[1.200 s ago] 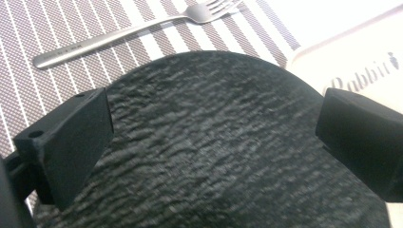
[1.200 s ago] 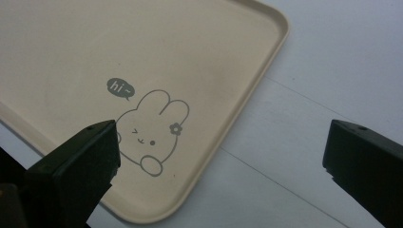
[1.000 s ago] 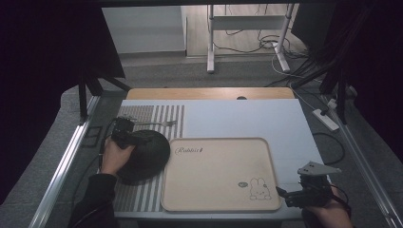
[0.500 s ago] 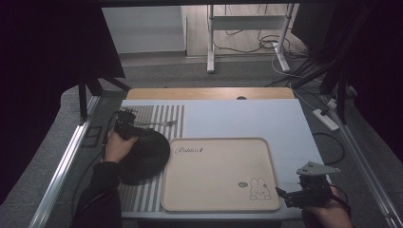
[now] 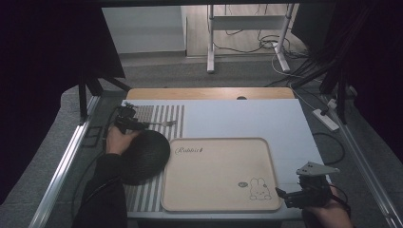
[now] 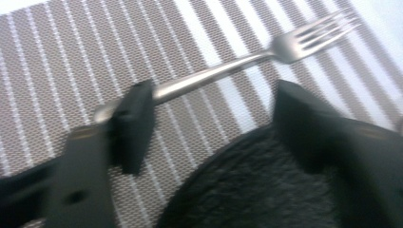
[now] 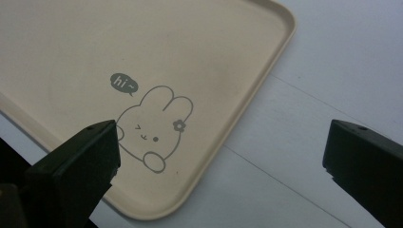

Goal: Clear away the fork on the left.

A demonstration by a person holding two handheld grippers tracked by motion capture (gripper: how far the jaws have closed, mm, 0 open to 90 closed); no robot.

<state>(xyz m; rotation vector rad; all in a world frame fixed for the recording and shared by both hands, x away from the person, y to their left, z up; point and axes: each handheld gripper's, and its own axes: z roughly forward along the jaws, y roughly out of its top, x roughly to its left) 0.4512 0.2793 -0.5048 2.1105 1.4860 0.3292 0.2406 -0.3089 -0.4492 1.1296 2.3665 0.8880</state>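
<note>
The high view is dim, its left and right margins sunk in near-black; the brightest patch is the floor beyond the counter (image 5: 237, 118), which looks evenly, softly lit with no hard shadows. The left gripper view is smeared by motion blur: the fork (image 6: 247, 61) and the placemat (image 6: 57, 85) stripes run soft. The right gripper view is bright and fairly sharp on the tray (image 7: 142, 57), while its near black fingers (image 7: 81, 156) look soft.

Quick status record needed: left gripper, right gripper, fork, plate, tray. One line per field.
left gripper: fingers have just been closing around the fork handle; one finger at the handle, grip not confirmed
right gripper: open, over the tray's rabbit corner
fork: lying on the striped placemat
plate: dark, on the placemat, beside the tray
tray: beige, nothing on it
</note>
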